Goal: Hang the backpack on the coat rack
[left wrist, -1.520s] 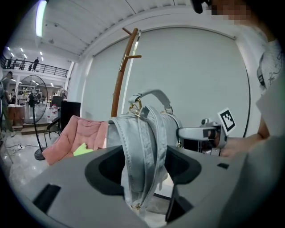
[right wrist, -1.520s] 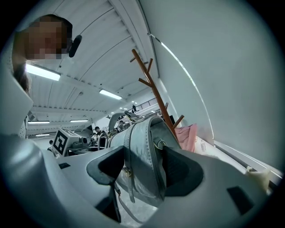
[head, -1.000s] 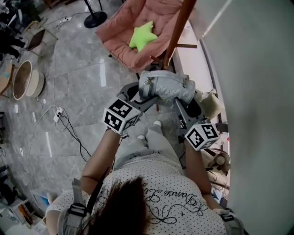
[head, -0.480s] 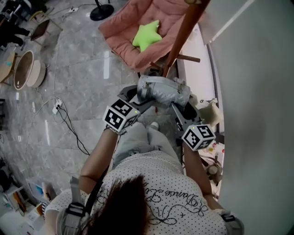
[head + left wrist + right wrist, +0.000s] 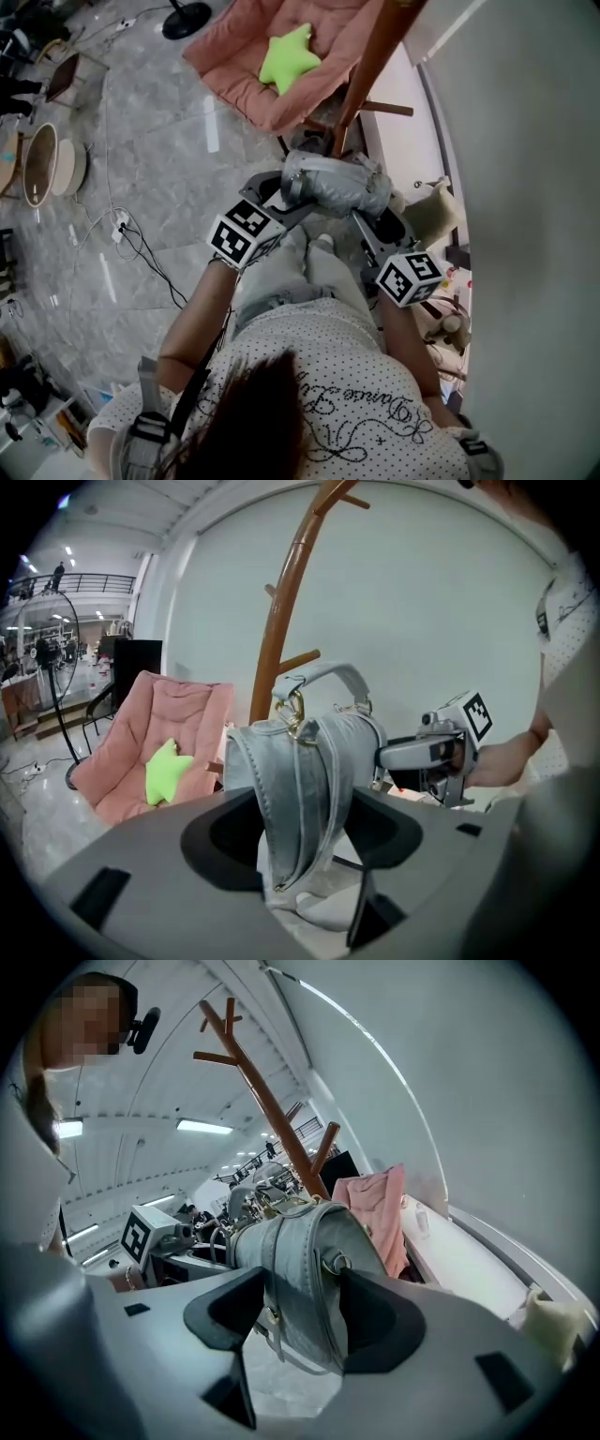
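So the left hand-held gripper [image 5: 305,832] and right hand-held gripper [image 5: 302,1316] are each clamped on one end of the grey backpack [image 5: 336,183]. It's up in the air, long axis running sideways between them, handle pointing up. Just past it is the brown coat rack [image 5: 370,66], then a pink chair [image 5: 239,66] with a green star cushion [image 5: 289,56] on the glossy grey tile floor [image 5: 150,159].

**Script on the shirt, coded squares on the cubes**
A looping cursive line runs across the person's dotted shirt [image 5: 323,370], near in the head view. It seems to begin "Dance", and the rest cannot be read. The left cube [image 5: 246,233] and the right cube [image 5: 410,277] carry black-and-white square code patterns.
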Available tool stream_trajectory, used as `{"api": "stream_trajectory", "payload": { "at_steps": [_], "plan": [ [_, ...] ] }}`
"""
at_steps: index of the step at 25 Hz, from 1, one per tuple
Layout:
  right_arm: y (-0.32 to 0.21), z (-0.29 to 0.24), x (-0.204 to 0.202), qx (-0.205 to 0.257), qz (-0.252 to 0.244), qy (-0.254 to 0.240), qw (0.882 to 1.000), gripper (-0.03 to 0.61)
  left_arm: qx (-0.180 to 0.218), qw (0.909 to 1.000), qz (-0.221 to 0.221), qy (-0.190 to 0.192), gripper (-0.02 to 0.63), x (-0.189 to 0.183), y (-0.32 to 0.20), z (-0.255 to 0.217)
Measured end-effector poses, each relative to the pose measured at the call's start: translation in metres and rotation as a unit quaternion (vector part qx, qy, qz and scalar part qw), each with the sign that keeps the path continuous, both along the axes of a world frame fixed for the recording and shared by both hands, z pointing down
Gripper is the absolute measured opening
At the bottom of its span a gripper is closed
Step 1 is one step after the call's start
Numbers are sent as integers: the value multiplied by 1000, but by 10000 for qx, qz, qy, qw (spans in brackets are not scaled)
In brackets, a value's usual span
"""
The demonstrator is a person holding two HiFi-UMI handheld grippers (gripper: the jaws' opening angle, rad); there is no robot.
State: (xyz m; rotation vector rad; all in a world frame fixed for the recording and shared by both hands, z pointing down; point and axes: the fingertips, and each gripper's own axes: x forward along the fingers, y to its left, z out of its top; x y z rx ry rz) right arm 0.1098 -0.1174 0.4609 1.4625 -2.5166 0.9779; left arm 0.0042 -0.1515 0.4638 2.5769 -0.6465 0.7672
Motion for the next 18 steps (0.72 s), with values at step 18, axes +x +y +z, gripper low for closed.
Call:
{"api": "stream_trajectory", "payload": {
  "at_steps": [18],
  "plan": [
    [-11, 33, 2, -448, 142, 2, 9989, 264, -406, 9990, 187, 17, 255, 3, -16, 34]
  ]
}}
